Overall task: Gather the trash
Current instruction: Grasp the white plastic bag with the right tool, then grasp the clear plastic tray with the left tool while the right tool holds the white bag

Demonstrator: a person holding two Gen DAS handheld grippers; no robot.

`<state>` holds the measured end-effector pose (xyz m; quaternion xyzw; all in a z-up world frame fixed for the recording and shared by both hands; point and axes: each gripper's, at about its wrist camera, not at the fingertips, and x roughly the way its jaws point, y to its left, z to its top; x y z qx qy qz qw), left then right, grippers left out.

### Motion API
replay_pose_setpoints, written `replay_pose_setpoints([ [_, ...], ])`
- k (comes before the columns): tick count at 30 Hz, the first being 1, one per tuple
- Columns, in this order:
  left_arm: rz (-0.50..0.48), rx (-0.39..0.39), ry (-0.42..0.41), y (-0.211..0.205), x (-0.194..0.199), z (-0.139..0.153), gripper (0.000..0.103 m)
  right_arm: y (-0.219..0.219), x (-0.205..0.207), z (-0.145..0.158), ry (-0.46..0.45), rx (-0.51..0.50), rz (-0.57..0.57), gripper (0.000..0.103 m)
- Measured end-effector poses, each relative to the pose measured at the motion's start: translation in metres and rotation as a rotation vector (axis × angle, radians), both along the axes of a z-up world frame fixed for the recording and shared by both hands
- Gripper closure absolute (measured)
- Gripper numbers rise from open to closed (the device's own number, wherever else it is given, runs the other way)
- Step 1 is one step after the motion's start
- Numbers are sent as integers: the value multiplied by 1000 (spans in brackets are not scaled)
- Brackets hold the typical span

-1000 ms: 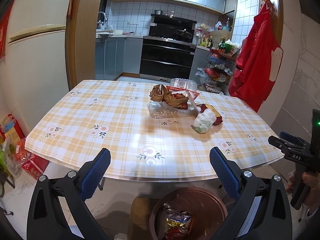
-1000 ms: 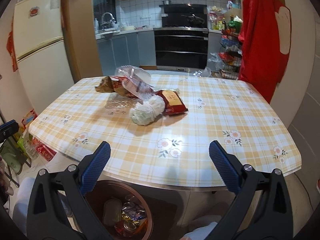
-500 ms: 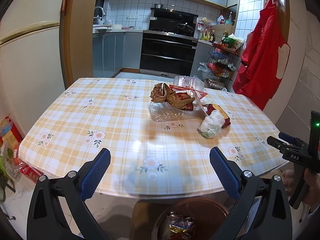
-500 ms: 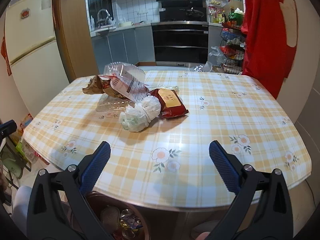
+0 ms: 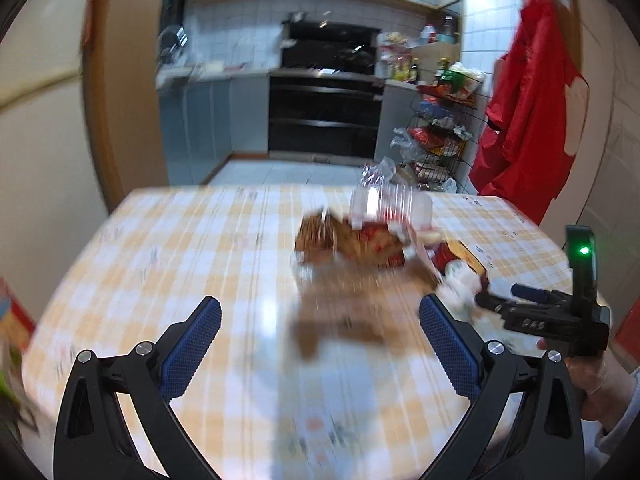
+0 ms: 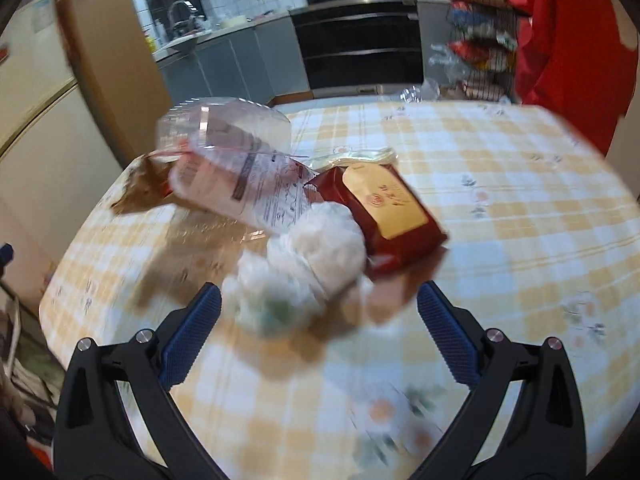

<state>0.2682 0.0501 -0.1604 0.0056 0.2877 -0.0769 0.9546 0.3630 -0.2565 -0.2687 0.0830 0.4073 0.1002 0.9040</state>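
A heap of trash lies mid-table on the checked cloth (image 5: pixel 200 264): a brown crumpled wrapper (image 5: pixel 320 234), a clear plastic container (image 6: pixel 224 152), a red packet (image 6: pixel 384 204) and a white knotted bag (image 6: pixel 308 264). My right gripper (image 6: pixel 318 328) is open, its blue pads just short of the white bag, which lies ahead of the gap. My left gripper (image 5: pixel 320 340) is open over bare cloth, the brown wrapper some way ahead. The right gripper's body (image 5: pixel 548 312) shows at the right edge of the left wrist view, next to the white bag (image 5: pixel 460 280). Both views are motion-blurred.
Behind the table stand a black oven (image 5: pixel 324 112), grey cabinets (image 5: pixel 208 120) and a wire rack of groceries (image 5: pixel 440 132). A red garment (image 5: pixel 528 100) hangs at the right wall. A fridge (image 6: pixel 36 92) stands left. Bags lie on the floor at the left (image 6: pixel 24 352).
Both grippers have moved forward over the table toward the trash heap; the bin below the table edge has dropped out of view. The right gripper has closed in on the white bag.
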Motion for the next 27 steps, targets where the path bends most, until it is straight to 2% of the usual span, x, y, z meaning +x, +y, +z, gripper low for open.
replay_pose_setpoints([
  [3, -57, 53, -78, -7, 30, 5, 6, 4, 21, -19, 76, 52, -11, 9],
  [6, -133, 120, -91, -19, 62, 2, 7, 7, 28, -28, 111, 75, 9, 24],
  [8, -225, 175, -91, -32, 81, -4, 12, 6, 28, -29, 111, 91, 31, 43],
  [15, -373, 399, -78, -66, 126, -32, 16, -7, 22, -29, 130, 106, 58, 46],
  [20, -459, 514, -104, -85, 139, -41, 16, -17, 21, -30, 138, 126, 53, 47],
  [27, -561, 722, -121, -108, 147, -65, 16, -22, 24, -32, 146, 151, 49, 47],
])
